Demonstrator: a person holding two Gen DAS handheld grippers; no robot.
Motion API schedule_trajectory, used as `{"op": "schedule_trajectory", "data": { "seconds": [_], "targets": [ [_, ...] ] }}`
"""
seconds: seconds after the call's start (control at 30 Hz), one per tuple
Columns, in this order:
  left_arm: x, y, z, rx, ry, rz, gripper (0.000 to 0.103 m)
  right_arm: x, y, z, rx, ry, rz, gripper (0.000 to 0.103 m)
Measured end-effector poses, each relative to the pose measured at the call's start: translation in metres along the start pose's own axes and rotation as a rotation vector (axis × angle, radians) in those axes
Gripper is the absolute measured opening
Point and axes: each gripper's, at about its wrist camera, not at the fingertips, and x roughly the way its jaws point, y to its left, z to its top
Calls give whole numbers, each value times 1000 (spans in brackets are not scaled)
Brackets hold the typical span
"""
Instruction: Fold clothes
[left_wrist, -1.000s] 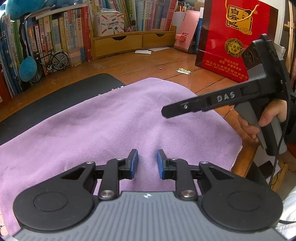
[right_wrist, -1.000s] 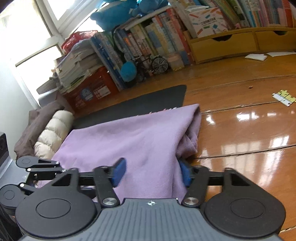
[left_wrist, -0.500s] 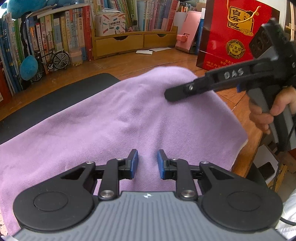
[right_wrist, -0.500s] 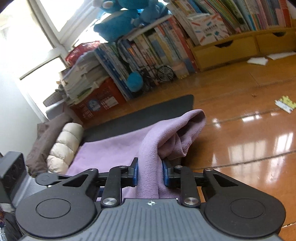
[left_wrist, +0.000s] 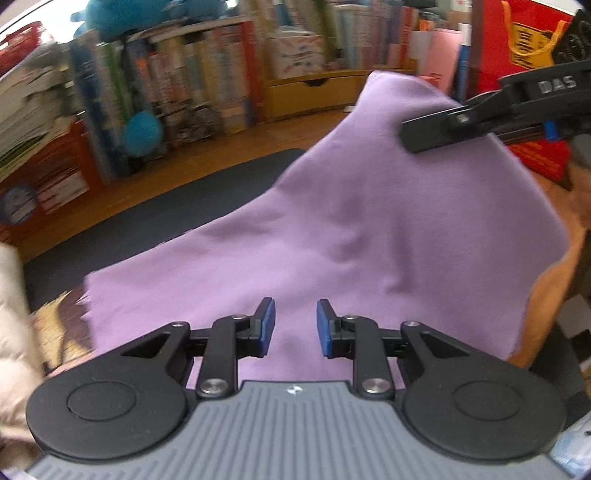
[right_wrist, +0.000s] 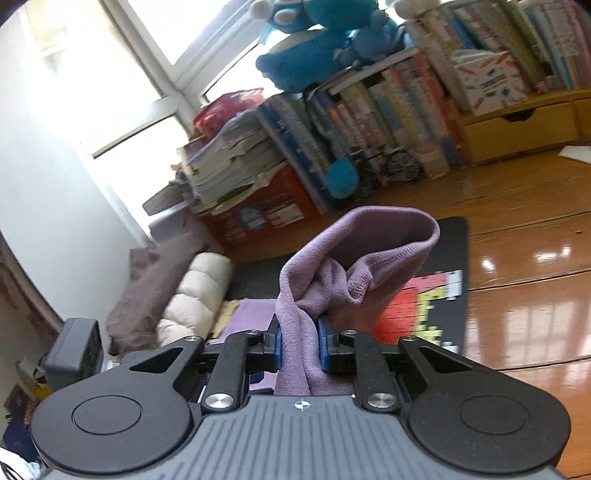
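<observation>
A purple cloth (left_wrist: 369, 221) lies spread on the wooden table, its far right part pulled up into a peak. My right gripper (right_wrist: 299, 332) has its jaws closing, and the blue pads press on a bunched fold of the purple cloth (right_wrist: 369, 251), which hangs lifted off the table. In the left wrist view the right gripper (left_wrist: 424, 133) shows from the side at the raised edge. My left gripper (left_wrist: 295, 317) hovers open over the near part of the cloth with nothing between its pads.
A black mat (left_wrist: 184, 199) lies beyond the cloth, with a colourful sheet (right_wrist: 417, 306) on it. Rows of books (right_wrist: 369, 122) line the back. A red bag (left_wrist: 524, 55) stands at the right and a cream padded garment (right_wrist: 195, 288) lies left.
The right gripper shut on the cloth's right edge and rose, pulling the cloth up into a peak. The left gripper's view swung to the left, its jaws staying open.
</observation>
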Motion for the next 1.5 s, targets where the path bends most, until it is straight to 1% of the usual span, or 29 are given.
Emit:
{"op": "schedule_trajectory", "data": {
  "seconds": [0.1,0.17,0.33,0.5,0.6,0.63,0.73,0.8,0.9,1.03,1.13,1.2,1.3,1.37,1.4,1.43,1.47,1.5],
  "targets": [
    [-5,14,-6,-32,21,46,32,11,14,5,-8,20,27,19],
    [-4,22,-12,-56,38,58,32,19,24,9,-11,33,48,19],
    [-9,29,-16,-91,18,54,33,47,53,10,-46,79,97,19],
    [-33,41,-25,-100,-5,108,33,77,78,8,-68,135,147,19],
    [-37,51,-33,-118,17,133,37,99,85,4,-61,177,170,19],
    [-36,54,-35,-130,19,130,37,107,86,3,-56,190,175,19],
    [-39,59,-37,-150,3,114,38,133,87,-4,-27,245,176,19],
    [-41,58,-38,-149,0,122,38,148,88,-11,-12,279,162,19],
    [-50,63,-42,-153,-6,146,39,163,87,-19,2,305,133,19],
    [-72,75,-53,-152,-13,189,40,168,86,-18,45,292,120,19],
    [-81,81,-59,-152,-11,218,41,170,97,-12,27,252,115,19],
    [-83,83,-61,-158,-8,227,41,176,106,-12,-8,248,106,20],
    [-80,84,-63,-166,7,227,41,195,115,-14,-28,279,93,27],
    [-79,83,-64,-166,12,219,42,202,118,-13,-12,300,82,29],
    [-78,83,-65,-166,14,215,42,204,120,-12,-7,304,86,39],
    [-77,83,-65,-167,15,213,42,201,124,-9,-17,292,114,49],
    [-78,82,-66,-168,15,211,42,194,129,-6,-42,271,150,54],
    [-78,83,-66,-171,14,210,42,186,133,-3,-71,247,183,63]
  ]
}}
